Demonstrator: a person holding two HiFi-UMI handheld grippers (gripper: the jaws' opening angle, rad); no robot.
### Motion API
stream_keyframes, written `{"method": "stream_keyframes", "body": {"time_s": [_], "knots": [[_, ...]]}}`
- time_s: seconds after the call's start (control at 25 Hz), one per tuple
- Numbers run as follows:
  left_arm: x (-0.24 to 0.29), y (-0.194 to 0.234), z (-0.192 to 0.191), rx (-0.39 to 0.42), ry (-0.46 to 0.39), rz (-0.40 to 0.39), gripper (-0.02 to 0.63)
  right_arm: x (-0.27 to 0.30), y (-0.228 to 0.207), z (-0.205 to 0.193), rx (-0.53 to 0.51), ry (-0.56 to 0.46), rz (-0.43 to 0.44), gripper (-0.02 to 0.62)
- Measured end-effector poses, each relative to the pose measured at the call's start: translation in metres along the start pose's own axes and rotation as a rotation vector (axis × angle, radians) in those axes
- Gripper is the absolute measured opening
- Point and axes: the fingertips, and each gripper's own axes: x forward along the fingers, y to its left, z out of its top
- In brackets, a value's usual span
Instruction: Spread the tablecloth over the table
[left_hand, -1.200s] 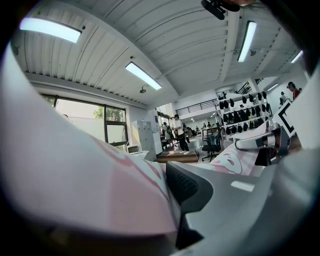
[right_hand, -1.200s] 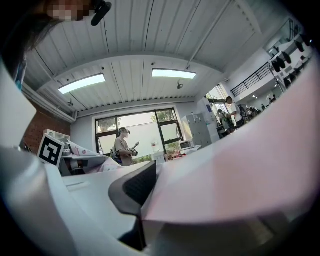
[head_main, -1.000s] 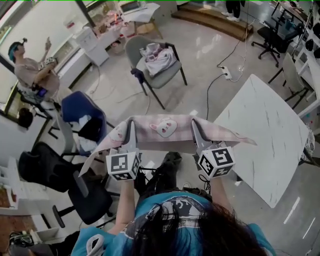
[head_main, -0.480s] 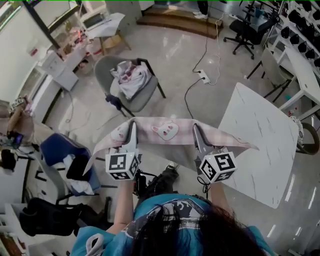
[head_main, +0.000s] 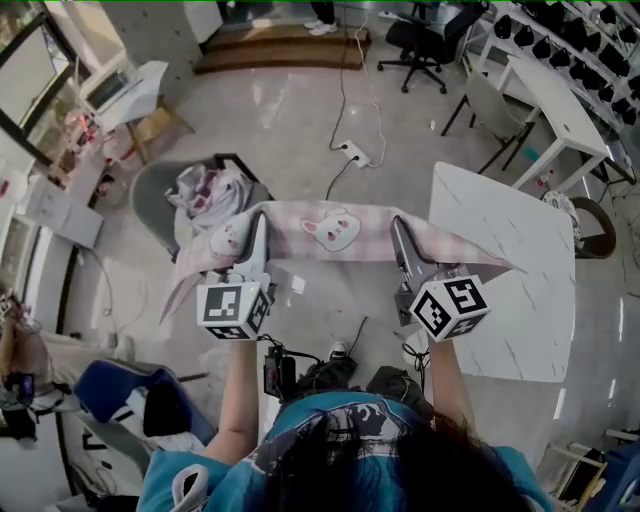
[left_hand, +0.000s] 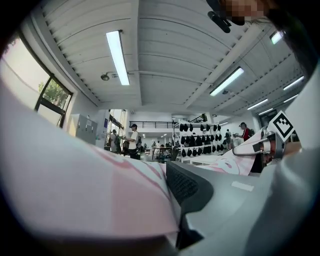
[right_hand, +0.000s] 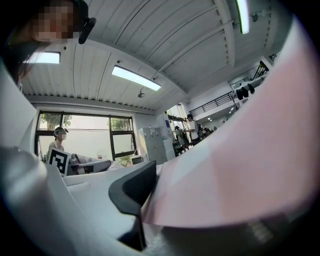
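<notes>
Left claw (head_main: 258, 238): pinching soft pink checked tablecloth (head_main: 330, 232) | right claw (head_main: 399, 238): pinching same cloth | cloth: taut band, rabbit faces | table (head_main: 505, 215): white marbled slab

The tablecloth (head_main: 330, 232) is soft, matt pink cloth with a faint check. The desk (head_main: 520, 320) has a smooth, white, marble-veined top. The floor (head_main: 300, 130) is polished and reflective. The left hand-held gripper (head_main: 259, 235) and right hand-held gripper (head_main: 400, 235) look like matt grey plastic, and the left one's dark pad (left_hand: 186, 186) is finely ribbed.

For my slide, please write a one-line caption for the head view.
Left gripper and right gripper hold a pink rabbit-print tablecloth stretched between them near the white table, not yet spread.
</notes>
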Motion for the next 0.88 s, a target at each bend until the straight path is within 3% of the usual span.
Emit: {"method": "stream_keyframes", "body": {"time_s": [0.28,0.48,0.64,0.88], "knots": [[0.072,-0.009,0.031,0.033,-0.084,-0.112,0.070,0.022,-0.044,0.039,-0.014,-0.055,-0.064,0.052],[0.125,-0.031,0.050,0.014,-0.139,-0.188,0.072,0.031,-0.090,0.072,-0.039,-0.080,-0.110,0.052],[0.155,-0.039,0.067,-0.010,-0.175,-0.183,0.074,0.048,-0.118,0.103,-0.074,-0.077,-0.078,0.052],[0.193,-0.050,0.087,-0.015,-0.227,-0.100,0.071,0.078,-0.161,0.130,-0.065,-0.064,0.005,0.052]]}}
